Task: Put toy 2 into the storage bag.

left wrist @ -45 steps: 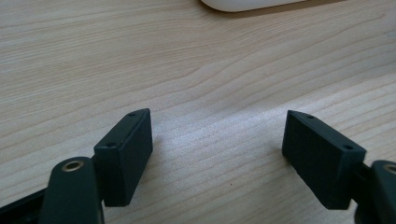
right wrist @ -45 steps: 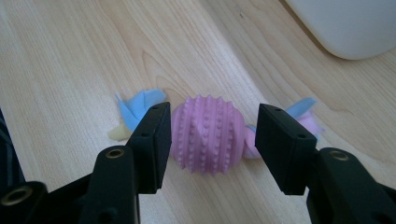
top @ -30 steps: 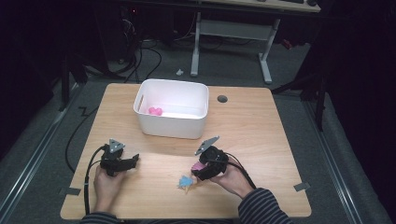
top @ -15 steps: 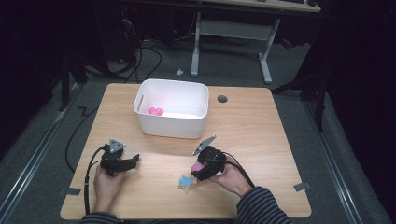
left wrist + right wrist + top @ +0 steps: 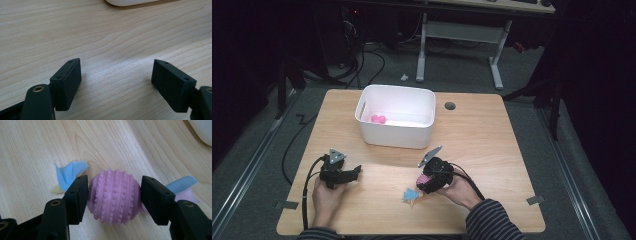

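Right tongs (image 5: pixel 113 195) just closed, clamped across pink knobby ball (image 5: pixel 113 196): looks soft, light, grippy. Left tongs (image 5: pixel 116 82) apart, empty.

Both grippers are black, each left gripper (image 5: pixel 354 172) and right gripper (image 5: pixel 424 186) topped by a grey three-cornered plate and trailing a black cable. Their blocky jaws carry small screw holes and brass-ringed pivots. The person wears dark striped sleeves (image 5: pixel 489 220).

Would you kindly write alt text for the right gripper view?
The right gripper has just closed its black fingers on a purple knobbly ball over a light wooden table. Blue and pale petal-like flaps stick out behind it.
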The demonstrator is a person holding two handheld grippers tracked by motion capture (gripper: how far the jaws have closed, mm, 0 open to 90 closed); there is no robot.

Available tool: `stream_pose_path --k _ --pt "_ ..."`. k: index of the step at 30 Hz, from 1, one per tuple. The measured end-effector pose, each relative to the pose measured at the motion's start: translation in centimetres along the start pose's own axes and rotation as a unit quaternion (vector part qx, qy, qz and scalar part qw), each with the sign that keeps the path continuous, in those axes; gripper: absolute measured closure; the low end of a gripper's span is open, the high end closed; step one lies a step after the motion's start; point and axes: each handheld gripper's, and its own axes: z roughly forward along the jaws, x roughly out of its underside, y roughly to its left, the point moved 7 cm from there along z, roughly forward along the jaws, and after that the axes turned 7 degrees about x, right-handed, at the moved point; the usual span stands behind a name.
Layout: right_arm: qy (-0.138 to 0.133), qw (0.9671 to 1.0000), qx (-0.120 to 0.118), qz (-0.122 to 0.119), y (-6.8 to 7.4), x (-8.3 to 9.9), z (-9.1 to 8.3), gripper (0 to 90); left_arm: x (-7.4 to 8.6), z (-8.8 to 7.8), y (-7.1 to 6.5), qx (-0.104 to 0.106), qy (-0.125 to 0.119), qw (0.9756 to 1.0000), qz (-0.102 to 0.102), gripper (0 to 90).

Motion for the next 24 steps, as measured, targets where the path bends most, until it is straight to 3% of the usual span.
stream_pose_path --k 10,15,24 --pt "-0.036 0.9988 -0.006 0.032 -0.9 -0.1 -1.7 40.5 0.0 0.0 0.0 0.0 0.0 1.0 0.0 24.2" --pt "-0.064 0.9966 -0.023 0.048 -1.3 -0.5 -3.4 40.5 0.0 0.0 0.0 0.0 0.0 1.0 0.0 24.2" --pt "-0.092 0.9947 -0.015 0.044 -1.7 -1.6 -6.0 40.5 0.0 0.0 0.0 -0.001 -0.001 1.0 0.0 24.1"
